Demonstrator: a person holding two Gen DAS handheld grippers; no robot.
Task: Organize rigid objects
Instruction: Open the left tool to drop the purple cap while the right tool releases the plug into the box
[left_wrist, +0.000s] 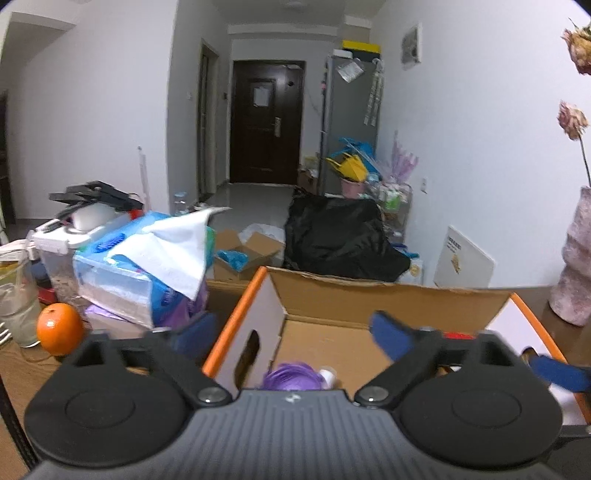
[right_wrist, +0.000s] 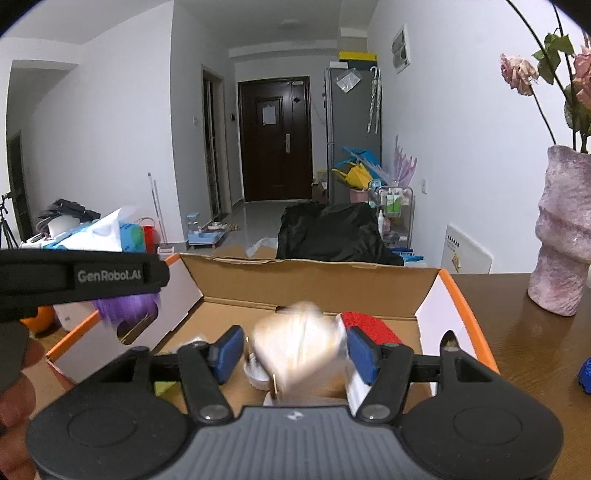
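Observation:
An open cardboard box (left_wrist: 369, 295) with orange-edged flaps stands on a wooden table. My left gripper (left_wrist: 293, 336) hangs over it, open, blue pads wide apart. Below them lies a purple object (left_wrist: 291, 376) with a white cap (left_wrist: 328, 374) beside it. My right gripper (right_wrist: 295, 354) is over the same box (right_wrist: 295, 273), also open. A blurred beige object (right_wrist: 299, 343) sits between its pads, and I cannot see them pressing on it. A red block (right_wrist: 369, 325) lies in the box behind. The left gripper (right_wrist: 81, 277) shows at the left above a blurred purple object (right_wrist: 125, 306).
An orange (left_wrist: 59, 328), a tissue pack (left_wrist: 147, 266) and a plastic container (left_wrist: 55, 251) crowd the table left of the box. A pink vase (right_wrist: 565, 232) with dried roses stands to the right, near a blue block (right_wrist: 585, 373). A hand (right_wrist: 14, 373) holds the left gripper.

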